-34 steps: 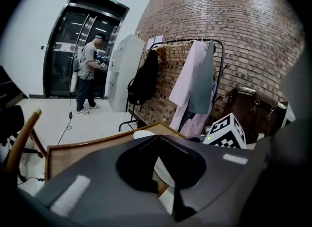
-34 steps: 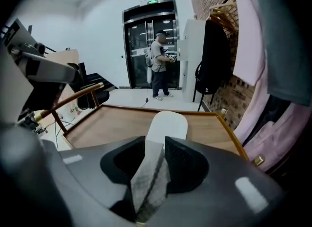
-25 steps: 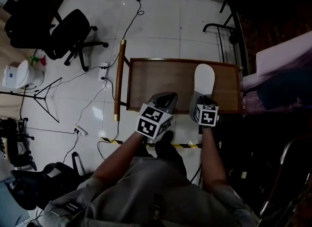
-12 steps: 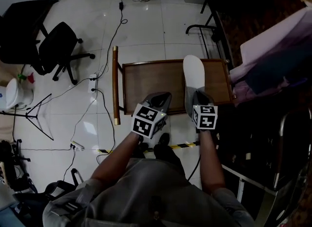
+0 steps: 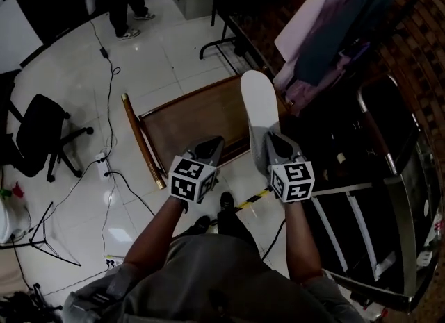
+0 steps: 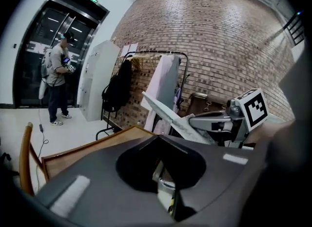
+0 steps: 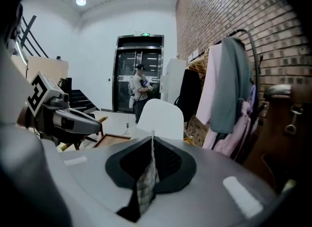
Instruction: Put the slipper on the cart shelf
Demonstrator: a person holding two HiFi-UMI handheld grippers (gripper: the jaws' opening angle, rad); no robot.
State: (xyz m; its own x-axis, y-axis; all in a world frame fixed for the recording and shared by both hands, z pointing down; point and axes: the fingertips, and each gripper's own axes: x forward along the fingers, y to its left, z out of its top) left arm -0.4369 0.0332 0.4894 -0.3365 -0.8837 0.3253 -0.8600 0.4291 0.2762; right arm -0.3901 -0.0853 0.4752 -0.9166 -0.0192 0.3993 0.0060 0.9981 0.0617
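**Head view.** My right tongs (image 5: 272,141) are closed on the near end of the slipper (image 5: 257,103). The jaws have just been closing, and the slipper is between them. The slipper shows its white sole and reaches from the tongs across the right end of the cart (image 5: 184,123). My left tongs (image 5: 212,146) are at the near edge of the cart, left of the slipper, with the jaws together. A chair (image 5: 38,137) stands well to the left of the cart. Cables (image 5: 111,106) lie on the floor at its left side. A person (image 5: 118,2) stands far beyond the cart, and clothes (image 5: 334,23) hang beyond its right end.

**Left gripper view.** The jaws of the left tongs meet in one seam. Past them is the wooden top of the cart, with its handle (image 6: 24,157) at the left. At the right, the right tongs hold the slipper tilted, far end high, above the cart top and not touching it. A brick wall (image 6: 219,40) is behind the cart.

**Right gripper view.** The jaws press on a thin checked edge of the slipper, and the white sole stands up just beyond them. The left tongs are at the left, near the cart.
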